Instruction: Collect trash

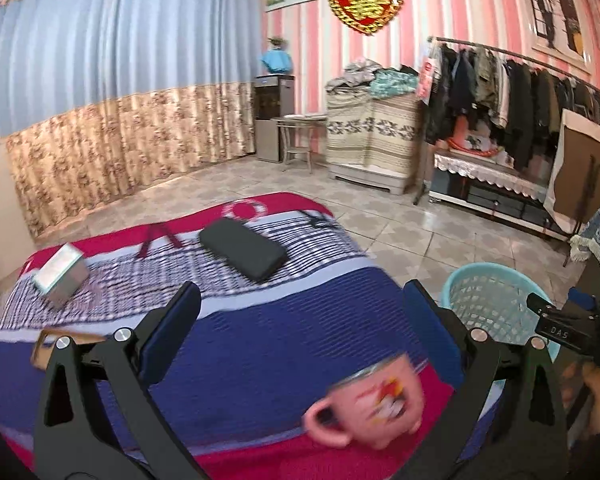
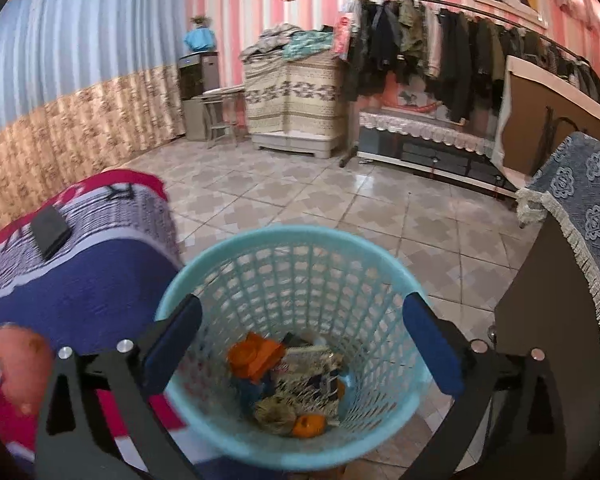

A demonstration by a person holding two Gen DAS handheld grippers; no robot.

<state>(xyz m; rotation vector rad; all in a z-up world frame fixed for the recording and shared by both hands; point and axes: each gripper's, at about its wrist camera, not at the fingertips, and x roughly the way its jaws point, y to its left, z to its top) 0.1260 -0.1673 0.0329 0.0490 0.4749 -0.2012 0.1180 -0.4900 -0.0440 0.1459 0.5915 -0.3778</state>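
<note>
The trash [image 2: 288, 384] in the turquoise basket [image 2: 220, 256] is a blurred heap: orange scraps, printed wrappers, a straw-coloured clump; single pieces are hard to tell. The right tongs [image 2: 302, 340] hang released above it, empty. The left tongs [image 1: 300, 320], also spread and empty, hover over the striped bed [image 1: 260, 320], with a blurred pink mug [image 1: 364, 404] below
</note>
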